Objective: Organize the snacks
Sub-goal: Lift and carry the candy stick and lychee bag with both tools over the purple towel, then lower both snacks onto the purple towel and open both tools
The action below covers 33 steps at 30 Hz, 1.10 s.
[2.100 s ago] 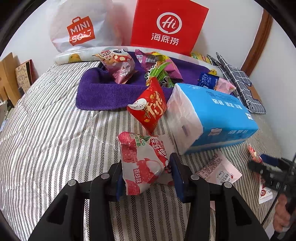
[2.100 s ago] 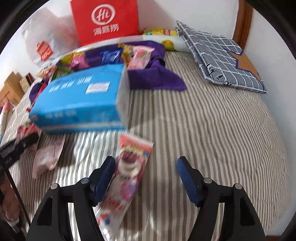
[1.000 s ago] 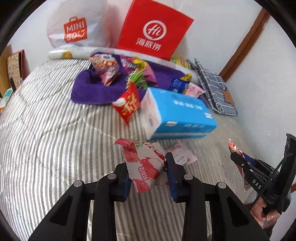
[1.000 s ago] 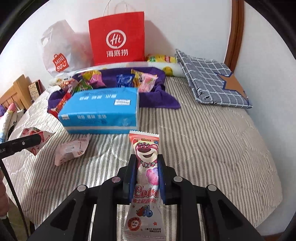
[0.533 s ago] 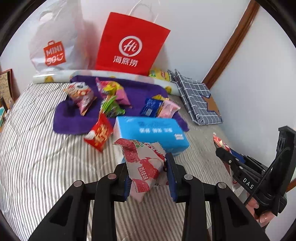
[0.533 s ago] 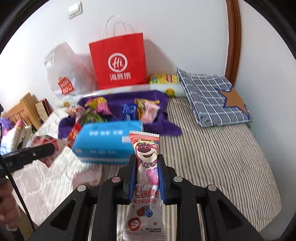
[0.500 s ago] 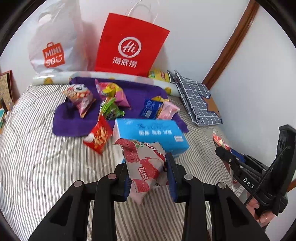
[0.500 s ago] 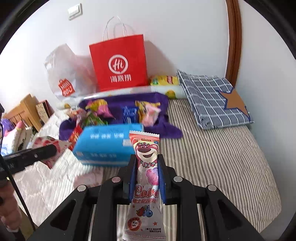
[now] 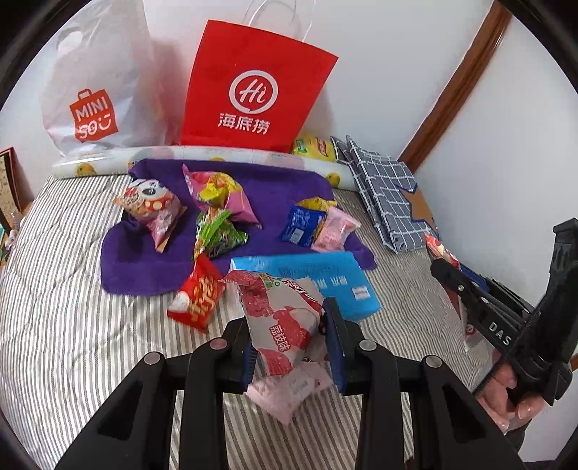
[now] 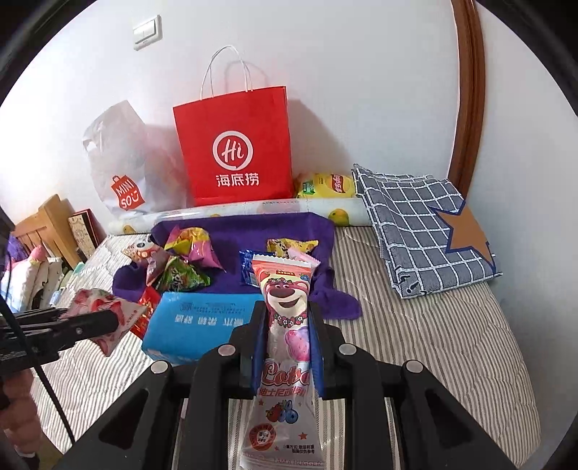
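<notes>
The left gripper (image 9: pixel 290 338) clamps a lychee packet (image 9: pixel 281 318) at lower centre; the right gripper (image 10: pixel 287 343) pinches a bear packet (image 10: pixel 285 325), both lifted clear, probably bound for the purple towel (image 9: pixel 151 260) mid-frame.

Red paper bag (image 10: pixel 234 152), purple towel (image 9: pixel 151 260), blue tissue pack (image 10: pixel 202 321), grey-and-white striped bedcover (image 10: pixel 433 343).

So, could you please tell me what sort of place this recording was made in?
Most likely a bedroom: the snacks lie on a bed with a striped quilt, a wooden headboard stands at one end, and a light switch is on the wall.
</notes>
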### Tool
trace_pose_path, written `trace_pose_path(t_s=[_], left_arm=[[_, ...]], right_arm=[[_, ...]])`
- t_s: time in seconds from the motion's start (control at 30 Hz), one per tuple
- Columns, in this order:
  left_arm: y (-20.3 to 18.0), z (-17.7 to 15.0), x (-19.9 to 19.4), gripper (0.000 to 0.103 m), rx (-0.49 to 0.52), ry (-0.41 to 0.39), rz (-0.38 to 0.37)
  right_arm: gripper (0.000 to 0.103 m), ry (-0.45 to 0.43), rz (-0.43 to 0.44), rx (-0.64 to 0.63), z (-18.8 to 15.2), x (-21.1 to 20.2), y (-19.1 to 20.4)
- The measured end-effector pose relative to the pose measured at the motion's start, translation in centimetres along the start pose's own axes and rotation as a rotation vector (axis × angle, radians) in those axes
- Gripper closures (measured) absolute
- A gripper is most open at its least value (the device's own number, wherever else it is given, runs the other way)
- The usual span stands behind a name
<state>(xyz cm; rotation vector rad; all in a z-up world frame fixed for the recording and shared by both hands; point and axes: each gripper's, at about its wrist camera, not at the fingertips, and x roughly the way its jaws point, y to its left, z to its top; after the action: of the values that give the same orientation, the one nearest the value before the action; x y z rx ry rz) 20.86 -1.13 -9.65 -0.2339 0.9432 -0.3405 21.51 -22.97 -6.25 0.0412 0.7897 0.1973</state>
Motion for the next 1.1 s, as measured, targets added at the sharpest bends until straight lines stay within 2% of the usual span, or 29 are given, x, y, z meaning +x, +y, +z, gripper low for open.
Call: trace_pose_path(t_s=[0.53,0.8,1.1], left_arm=[[2.1,4.4,2.2,0.070,-0.028,-0.047,-0.013],[4.3,7.9,3.4,0.070,-0.060,-0.073,0.047],[7.8,10.0,6.6,0.073,-0.103,-0.056,0.112]], right_arm=[[0.082,-0.011,0.006,-0.016,4.6,4.5,1.3],[0.082,-0.010,0.007,-0.001,7.7,8.7,0.4],[0.082,0.060,0.021,0.004,9.7,15.4,0.0]])
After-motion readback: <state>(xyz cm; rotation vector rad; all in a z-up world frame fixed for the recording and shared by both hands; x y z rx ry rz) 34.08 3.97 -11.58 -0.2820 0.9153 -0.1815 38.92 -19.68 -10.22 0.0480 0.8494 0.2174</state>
